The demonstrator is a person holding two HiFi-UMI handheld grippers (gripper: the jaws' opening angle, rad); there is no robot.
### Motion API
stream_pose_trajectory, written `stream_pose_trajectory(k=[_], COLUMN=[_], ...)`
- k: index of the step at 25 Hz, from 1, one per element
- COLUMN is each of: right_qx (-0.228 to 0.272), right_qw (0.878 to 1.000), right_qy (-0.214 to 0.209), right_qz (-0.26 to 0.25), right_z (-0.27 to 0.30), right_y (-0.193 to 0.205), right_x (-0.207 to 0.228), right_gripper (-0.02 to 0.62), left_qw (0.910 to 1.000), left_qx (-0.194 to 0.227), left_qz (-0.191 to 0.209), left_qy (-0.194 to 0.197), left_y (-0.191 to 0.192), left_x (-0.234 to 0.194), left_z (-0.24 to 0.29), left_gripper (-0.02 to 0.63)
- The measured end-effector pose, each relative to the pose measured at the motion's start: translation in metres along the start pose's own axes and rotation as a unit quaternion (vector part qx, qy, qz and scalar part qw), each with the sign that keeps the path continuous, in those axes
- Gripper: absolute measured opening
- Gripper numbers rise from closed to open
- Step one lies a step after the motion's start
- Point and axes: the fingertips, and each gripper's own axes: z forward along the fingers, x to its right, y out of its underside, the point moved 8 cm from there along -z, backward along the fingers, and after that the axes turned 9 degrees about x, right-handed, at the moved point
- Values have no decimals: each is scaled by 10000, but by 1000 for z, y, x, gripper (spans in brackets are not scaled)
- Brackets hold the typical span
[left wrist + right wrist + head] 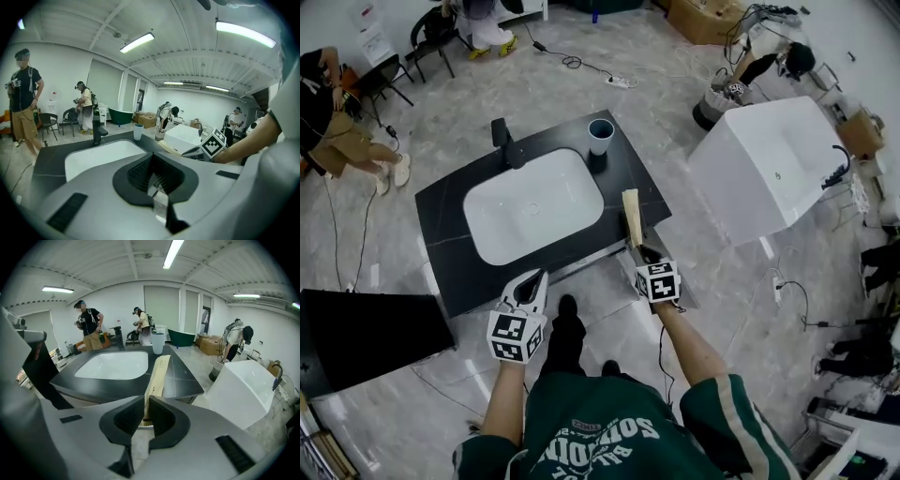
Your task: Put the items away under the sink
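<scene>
while the right gripper [143, 414] is clamping its jaws, almost together, on the near end of a long flat tan packet [157, 373], the packet is sticking out over the front right part of the black countertop [441, 220], its far end pointing toward the cup [600, 134]. whether that far end is touching the top, i cannot tell. the left gripper [528, 284] is hovering at the front edge of the counter with its jaws together and nothing between them.

judging from this, the packet is being carried off the top and needs to go down into the space below the white basin [487, 202]. doing it well is meaning holding the thin packet firmly near its end so it is not swinging, tipping it level before going low, and using the free left tool to open the cabinet front, which is not plainly showing here.

faint print is running along the packet but is too small to read. white lettering on the person's green shirt [609, 441] is showing upside down and unclear.
</scene>
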Motion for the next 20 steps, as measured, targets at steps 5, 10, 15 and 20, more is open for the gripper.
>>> stream_pose_trajectory(k=[5, 10, 15, 20], right_qx=[43, -29, -293, -517], right_qw=[9997, 9989, 9964, 9930], right_qy=[-252, -467, -788, -1062], right_qz=[-64, -44, -74, -95], right_z=[-67, -132, -176, -180], right_y=[45, 104, 157, 180], right_x=[-12, -28, -47, -64], right_gripper=[61, 61, 61, 61], left_qw=[9998, 9989, 9982, 9980], left_qx=[73, 78, 8, -150], left_qz=[-15, -116, -124, -69], left_qy=[-192, -454, -582, -606], left_y=[19, 42, 58, 72], left_x=[69, 129, 176, 194], left_z=[-52, -99, -133, -145], left_gripper=[11, 11, 11, 11])
